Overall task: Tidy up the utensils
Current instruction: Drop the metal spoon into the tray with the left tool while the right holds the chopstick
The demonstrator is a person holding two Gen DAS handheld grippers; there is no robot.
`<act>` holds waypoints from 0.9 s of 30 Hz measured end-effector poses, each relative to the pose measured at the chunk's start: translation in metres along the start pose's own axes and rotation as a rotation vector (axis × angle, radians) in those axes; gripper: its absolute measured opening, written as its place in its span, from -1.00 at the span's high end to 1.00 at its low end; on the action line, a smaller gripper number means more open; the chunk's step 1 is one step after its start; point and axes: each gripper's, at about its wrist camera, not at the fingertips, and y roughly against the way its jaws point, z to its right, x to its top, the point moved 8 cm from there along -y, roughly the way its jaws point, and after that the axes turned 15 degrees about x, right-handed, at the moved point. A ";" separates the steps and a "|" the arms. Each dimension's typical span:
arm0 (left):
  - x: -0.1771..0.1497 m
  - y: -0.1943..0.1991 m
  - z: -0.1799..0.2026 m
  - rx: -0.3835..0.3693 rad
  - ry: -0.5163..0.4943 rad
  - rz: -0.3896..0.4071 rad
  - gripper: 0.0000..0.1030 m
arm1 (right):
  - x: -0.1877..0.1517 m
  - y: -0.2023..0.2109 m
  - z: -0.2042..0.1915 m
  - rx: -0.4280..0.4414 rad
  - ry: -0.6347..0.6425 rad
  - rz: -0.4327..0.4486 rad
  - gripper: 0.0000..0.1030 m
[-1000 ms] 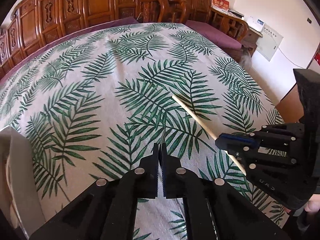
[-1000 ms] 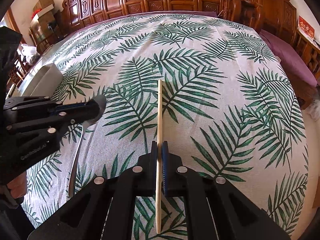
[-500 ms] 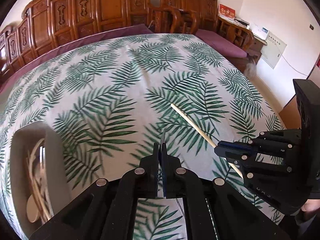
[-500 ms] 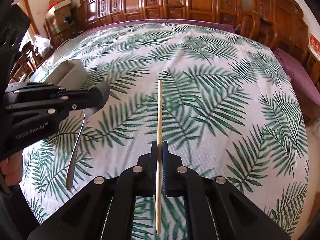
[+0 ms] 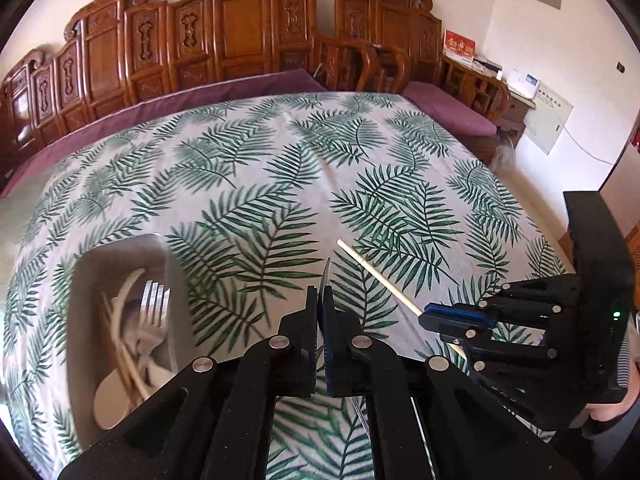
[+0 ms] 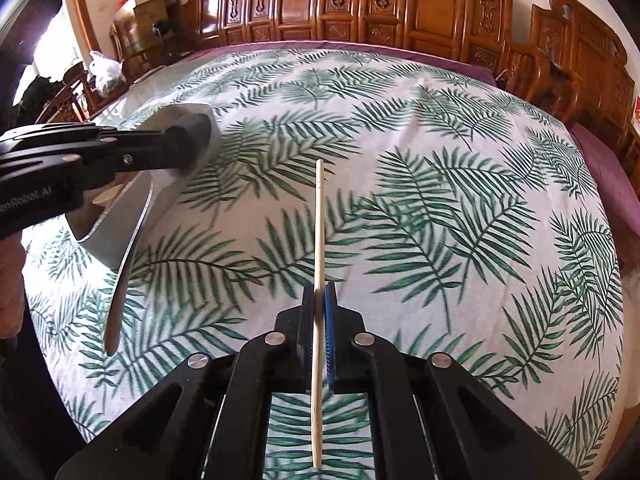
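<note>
My left gripper (image 5: 321, 300) is shut on a metal utensil (image 6: 128, 256), seen edge-on between its jaws; the right wrist view shows its long curved handle hanging down from the left gripper (image 6: 196, 136). My right gripper (image 6: 319, 296) is shut on a wooden chopstick (image 6: 319, 224) that points forward above the cloth. The chopstick (image 5: 376, 276) and the right gripper (image 5: 430, 316) also show at the right of the left wrist view. A grey utensil tray (image 5: 168, 264) at lower left holds a fork (image 5: 154, 308), a spoon and pale chopsticks.
A table with a palm-leaf cloth (image 5: 280, 168) fills both views. Carved wooden chairs (image 5: 224, 36) and purple cushions line its far edge. The grey tray (image 6: 168, 196) sits at the left in the right wrist view, partly behind the left gripper.
Both grippers have risen and moved left, each still holding its utensil. The tray has come fully into the left wrist view, and lies closer to the left gripper.
</note>
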 end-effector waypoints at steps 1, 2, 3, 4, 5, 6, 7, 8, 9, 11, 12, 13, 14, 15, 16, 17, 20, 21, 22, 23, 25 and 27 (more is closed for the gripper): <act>-0.001 0.006 -0.006 0.003 0.003 0.007 0.97 | 0.000 0.000 -0.004 -0.001 0.003 0.004 0.88; -0.001 0.010 -0.011 0.006 0.006 0.013 0.97 | 0.001 0.000 -0.007 -0.002 0.005 0.007 0.88; -0.001 0.014 -0.016 0.009 0.009 0.018 0.97 | 0.001 -0.001 -0.011 0.001 0.005 0.009 0.88; -0.002 0.019 -0.023 0.016 0.013 0.024 0.97 | 0.000 -0.002 -0.015 0.009 -0.005 0.012 0.88; -0.003 0.024 -0.030 0.022 0.017 0.031 0.97 | 0.000 -0.003 -0.018 0.010 -0.012 0.016 0.88; -0.004 0.027 -0.038 0.028 0.023 0.036 0.97 | 0.000 -0.004 -0.023 0.008 -0.015 0.019 0.88; -0.005 0.029 -0.045 0.031 0.029 0.039 0.97 | 0.000 -0.005 -0.027 0.006 -0.012 0.020 0.88; -0.007 0.032 -0.055 0.038 0.038 0.043 0.97 | 0.000 -0.006 -0.031 0.004 -0.007 0.020 0.88; -0.008 0.033 -0.063 0.044 0.046 0.046 0.97 | 0.000 -0.007 -0.034 0.001 -0.003 0.022 0.88; -0.010 0.034 -0.083 0.058 0.066 0.050 0.97 | 0.001 -0.008 -0.038 -0.005 -0.003 0.026 0.88; -0.010 0.034 -0.090 0.066 0.074 0.052 0.97 | 0.002 -0.008 -0.041 -0.008 -0.003 0.031 0.88; -0.011 0.034 -0.098 0.073 0.082 0.055 0.97 | 0.003 -0.008 -0.043 -0.009 -0.004 0.036 0.88; -0.011 0.034 -0.109 0.080 0.094 0.059 0.97 | 0.003 -0.007 -0.044 -0.007 -0.005 0.039 0.88; -0.010 0.034 -0.116 0.085 0.102 0.063 0.97 | 0.005 -0.007 -0.046 -0.003 -0.008 0.043 0.88; -0.010 0.034 -0.123 0.092 0.109 0.066 0.97 | 0.006 -0.006 -0.048 0.003 -0.013 0.046 0.88; -0.009 0.032 -0.133 0.103 0.115 0.071 0.97 | 0.007 -0.006 -0.051 0.011 -0.018 0.051 0.88; -0.008 0.026 -0.151 0.125 0.124 0.082 0.97 | 0.013 -0.005 -0.060 0.017 -0.013 0.059 0.88; -0.007 0.022 -0.159 0.131 0.129 0.085 0.97 | 0.015 -0.005 -0.065 0.019 -0.008 0.063 0.88; -0.007 0.019 -0.165 0.133 0.137 0.086 0.97 | 0.017 -0.004 -0.069 0.019 -0.003 0.066 0.88; -0.006 0.015 -0.171 0.131 0.149 0.086 0.97 | 0.020 -0.004 -0.071 0.018 0.001 0.068 0.88; -0.004 0.007 -0.178 0.131 0.161 0.089 0.97 | 0.024 -0.004 -0.078 0.019 0.006 0.074 0.88; -0.005 -0.001 -0.184 0.141 0.162 0.092 0.97 | 0.029 -0.003 -0.084 0.018 0.013 0.077 0.88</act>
